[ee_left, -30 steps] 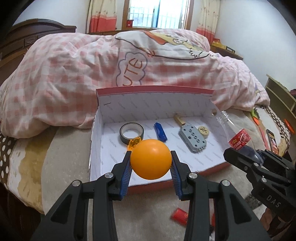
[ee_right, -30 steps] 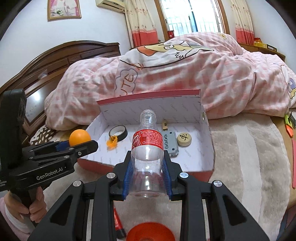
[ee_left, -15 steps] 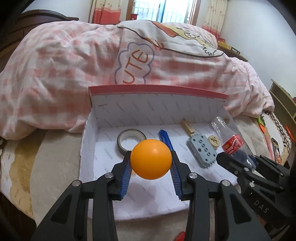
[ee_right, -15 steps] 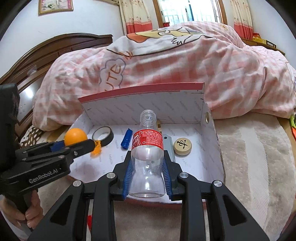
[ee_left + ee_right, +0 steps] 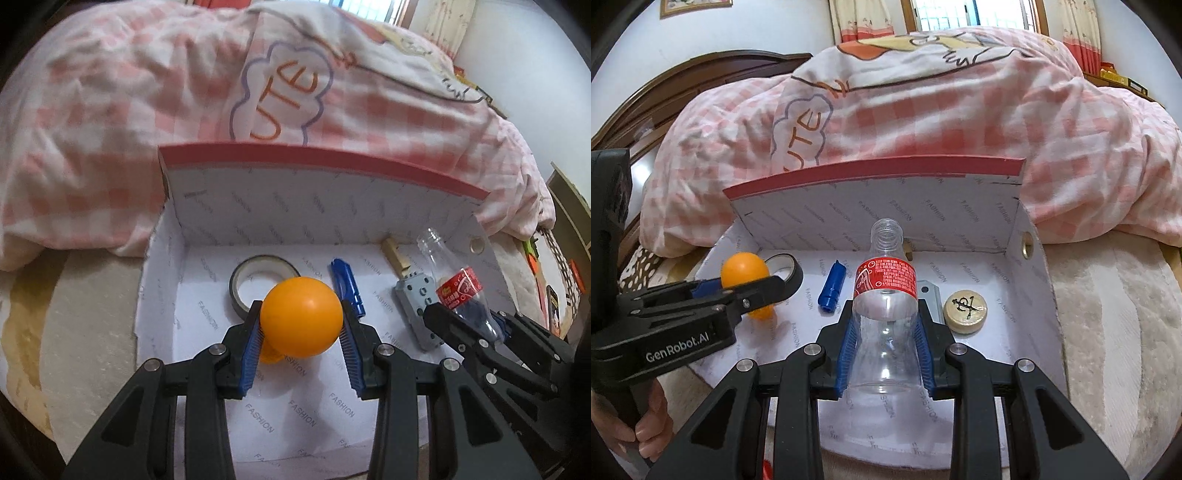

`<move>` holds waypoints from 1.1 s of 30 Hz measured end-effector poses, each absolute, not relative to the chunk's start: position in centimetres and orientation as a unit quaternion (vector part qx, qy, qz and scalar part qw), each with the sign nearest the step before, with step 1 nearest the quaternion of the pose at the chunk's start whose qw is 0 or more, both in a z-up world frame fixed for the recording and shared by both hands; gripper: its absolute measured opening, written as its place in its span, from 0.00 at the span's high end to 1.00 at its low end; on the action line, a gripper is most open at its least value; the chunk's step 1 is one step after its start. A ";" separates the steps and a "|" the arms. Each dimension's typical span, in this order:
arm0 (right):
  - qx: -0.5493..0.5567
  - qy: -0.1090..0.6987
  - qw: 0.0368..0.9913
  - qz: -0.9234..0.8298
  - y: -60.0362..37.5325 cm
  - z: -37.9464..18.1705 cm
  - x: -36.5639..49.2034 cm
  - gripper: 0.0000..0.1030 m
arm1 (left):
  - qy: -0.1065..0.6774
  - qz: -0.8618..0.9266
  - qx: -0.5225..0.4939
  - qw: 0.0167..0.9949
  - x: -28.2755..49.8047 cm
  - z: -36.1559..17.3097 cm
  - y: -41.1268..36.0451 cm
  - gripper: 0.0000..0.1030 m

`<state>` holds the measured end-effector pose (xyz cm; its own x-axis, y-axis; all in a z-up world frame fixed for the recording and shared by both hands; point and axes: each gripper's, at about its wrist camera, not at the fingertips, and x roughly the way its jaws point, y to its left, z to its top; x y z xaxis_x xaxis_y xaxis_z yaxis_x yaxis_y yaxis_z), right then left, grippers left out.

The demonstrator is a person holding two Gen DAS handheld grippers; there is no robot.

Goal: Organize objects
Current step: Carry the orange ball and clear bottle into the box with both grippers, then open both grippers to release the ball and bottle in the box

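My left gripper (image 5: pixel 301 319) is shut on an orange ball (image 5: pixel 300 316), held over the floor of a white cardboard box (image 5: pixel 295 214) with a red rim. The ball (image 5: pixel 742 270) and the left gripper (image 5: pixel 746 291) also show at the left of the right wrist view. An empty clear plastic bottle (image 5: pixel 885 295) with a red label stands upright between my right gripper's blue pads; the right gripper (image 5: pixel 885 328) is shut on it, over the box's right half. That bottle (image 5: pixel 460 291) appears at the right of the left wrist view.
In the box lie a tape roll (image 5: pixel 255 273), a blue piece (image 5: pixel 347 288), a grey block (image 5: pixel 415 306), a wooden peg (image 5: pixel 395 256), a round wooden chess piece (image 5: pixel 964 310) and a small orange thing (image 5: pixel 761 313). A pink checked quilt (image 5: pixel 923 110) lies heaped behind the box.
Both grippers have moved forward and down from the near side of the box to over its floor, still gripping the ball and the bottle. The box looks larger and closer.
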<state>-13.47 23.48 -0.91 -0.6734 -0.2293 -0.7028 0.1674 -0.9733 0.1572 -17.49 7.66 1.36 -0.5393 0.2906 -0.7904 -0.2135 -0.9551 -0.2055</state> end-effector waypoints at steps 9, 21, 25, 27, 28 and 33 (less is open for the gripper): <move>0.408 -0.042 0.103 -0.906 23.6 -2.0 -15.0 0.70 | -0.026 0.880 -0.453 0.137 -17.9 1.1 8.6 0.62; 0.399 -0.039 0.092 -0.912 24.1 -2.5 -15.3 0.58 | -0.005 0.886 -0.446 0.129 -17.4 0.8 9.6 0.39; 0.398 -0.038 0.094 -0.912 24.1 -2.6 -15.3 0.57 | 0.007 0.888 -0.445 0.120 -17.2 0.7 10.0 0.39; 0.398 -0.038 0.094 -0.912 24.1 -2.6 -15.3 0.56 | 0.008 0.887 -0.446 0.117 -17.2 0.6 10.0 0.39; 0.398 -0.039 0.095 -0.911 24.2 -2.7 -15.3 0.56 | 0.007 0.887 -0.447 0.116 -17.4 0.7 10.0 0.39; 0.399 -0.038 0.097 -0.911 24.4 -2.8 -15.3 0.53 | 0.011 0.892 -0.439 0.111 -17.2 1.1 10.1 0.39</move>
